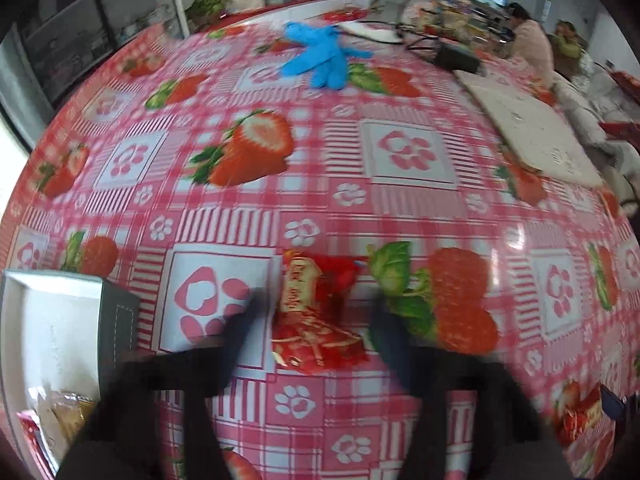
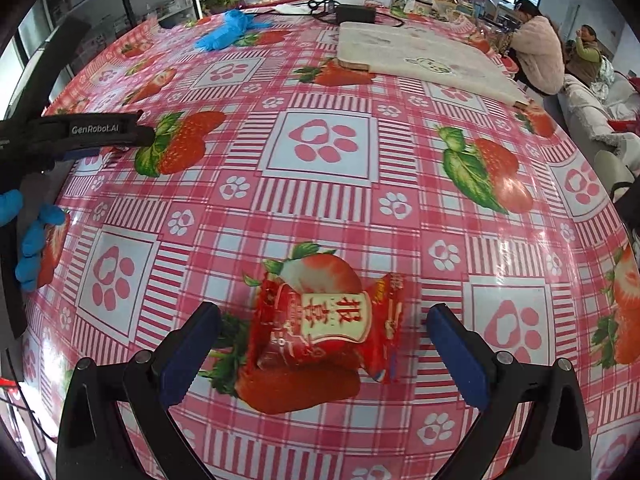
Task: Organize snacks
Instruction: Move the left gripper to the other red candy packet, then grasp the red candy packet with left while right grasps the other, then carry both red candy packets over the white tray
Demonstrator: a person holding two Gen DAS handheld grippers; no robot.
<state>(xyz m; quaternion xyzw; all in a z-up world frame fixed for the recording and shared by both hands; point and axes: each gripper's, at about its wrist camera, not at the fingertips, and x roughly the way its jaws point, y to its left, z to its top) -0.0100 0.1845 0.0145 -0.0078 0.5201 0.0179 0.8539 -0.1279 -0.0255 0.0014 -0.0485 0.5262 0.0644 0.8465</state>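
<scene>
Red foil wrapper, gold label: one snack packet (image 1: pixel 316 312) lies on the strawberry-print counter (image 1: pixel 400 184) in the left wrist view, directly between the two blurred fingers of the left hand-held gripper (image 1: pixel 316 316). Its long axis runs near to far, roughly along the gripper's pointing line, so the fingers flank its long sides. The picture is smeared here; pads look just beside the wrapper with a little cloth showing on each side, so no grip is confirmed. Contact cannot be told for sure. Near left: open grey box (image 1: pixel 116 320) with white lining, a few wrapped snacks already inside at its near end. Judgement: that box is the drop point, and it sits just left of this gripper. Far centre: blue gloves (image 1: pixel 320 56). Far right: white mat (image 1: pixel 532 128).

Right wrist view: a second red packet (image 2: pixel 328 324) lies on the counter between the blue pads (image 2: pixel 188 360) of the right hand-held gripper (image 2: pixel 326 350), which stands wide and released, clear cloth on both sides. This packet's long axis runs left to right, across the gap between the pads, twisted ends pointing at each one. The left hand-held gripper shows at far left, held by a blue-gloved hand (image 2: pixel 32 240).

Judgement: left hand is nearer the box and further into its pick.
</scene>
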